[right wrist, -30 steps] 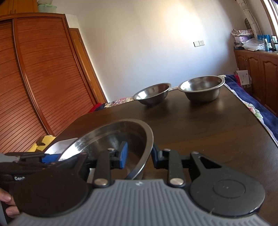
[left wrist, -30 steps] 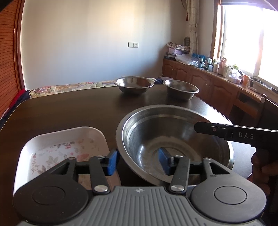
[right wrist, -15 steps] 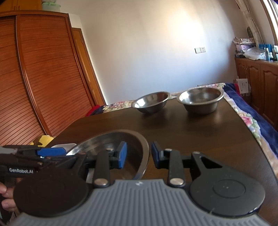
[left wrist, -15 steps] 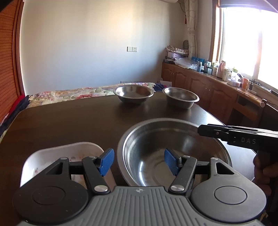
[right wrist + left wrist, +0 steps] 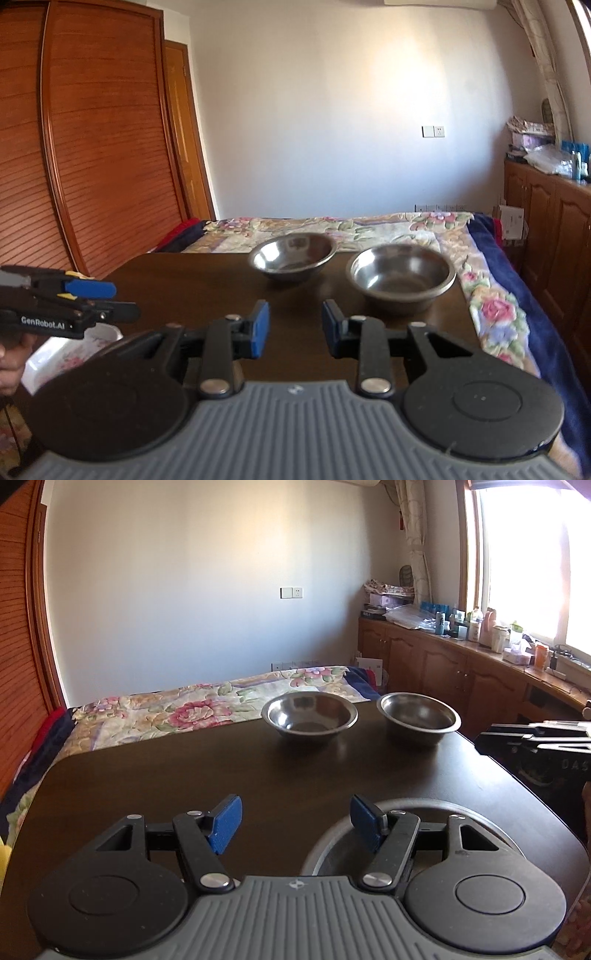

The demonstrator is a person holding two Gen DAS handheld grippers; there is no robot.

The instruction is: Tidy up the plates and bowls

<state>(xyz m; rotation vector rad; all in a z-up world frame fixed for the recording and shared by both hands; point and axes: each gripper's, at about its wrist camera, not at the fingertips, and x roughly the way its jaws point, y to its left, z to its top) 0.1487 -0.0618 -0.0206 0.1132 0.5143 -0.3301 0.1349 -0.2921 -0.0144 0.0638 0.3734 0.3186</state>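
A large steel bowl (image 5: 491,823) rests on the dark table (image 5: 258,775), low right in the left wrist view, partly hidden behind my left gripper (image 5: 295,821), which is open and empty above the table. My right gripper (image 5: 295,328) is open and empty, raised over the table. Two smaller steel bowls stand side by side at the far edge: one on the left (image 5: 309,714) (image 5: 293,256), one on the right (image 5: 419,712) (image 5: 402,275). A white floral dish (image 5: 70,352) lies at lower left in the right wrist view, under the left gripper.
A bed with a floral cover (image 5: 177,712) lies beyond the table's far edge. Wooden cabinets with bottles (image 5: 461,664) line the right wall under a window. A slatted wooden wardrobe (image 5: 74,147) stands at the left.
Both grippers have opened, let go of the large bowl's rim and drawn back and up. The large bowl now sits on the table, and the white dish has dropped out of the left wrist view.
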